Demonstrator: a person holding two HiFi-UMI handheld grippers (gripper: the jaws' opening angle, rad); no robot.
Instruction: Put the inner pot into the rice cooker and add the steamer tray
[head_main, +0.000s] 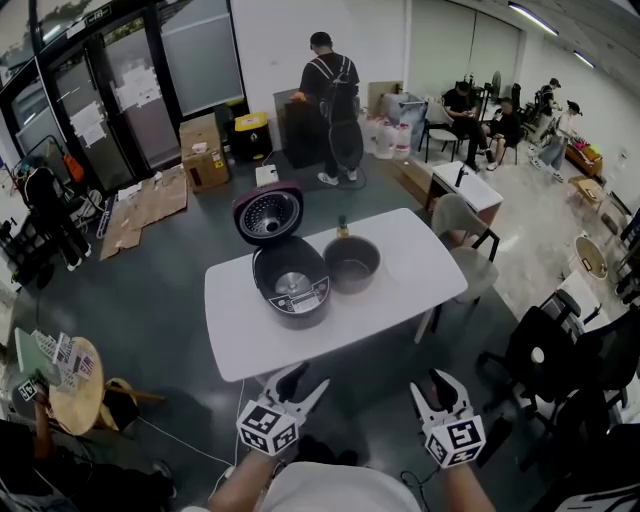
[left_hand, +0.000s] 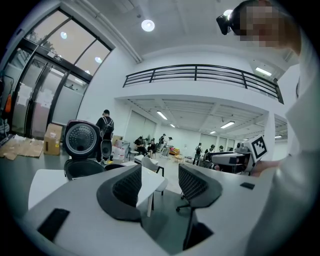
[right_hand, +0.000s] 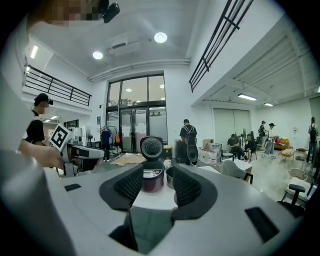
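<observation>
On the white table (head_main: 400, 250) stands a dark red rice cooker (head_main: 290, 285) with its lid (head_main: 268, 213) raised. Its cavity shows a metal bottom. A grey metal inner pot (head_main: 352, 263) stands right beside it, to the right. A small object (head_main: 343, 228) behind the pot is too small to make out. Both grippers hang below the table's near edge, apart from everything. My left gripper (head_main: 303, 383) is open with nothing between its jaws, and so is my right gripper (head_main: 437, 388). The right gripper view frames the cooker (right_hand: 152, 177) and pot (right_hand: 170, 176) between the open jaws.
A grey chair (head_main: 465, 225) stands at the table's right end. Black office chairs (head_main: 545, 350) crowd the right side. At the left is a small round wooden table (head_main: 85, 395). Cardboard boxes (head_main: 203, 150) and a standing person (head_main: 333, 105) are beyond the table.
</observation>
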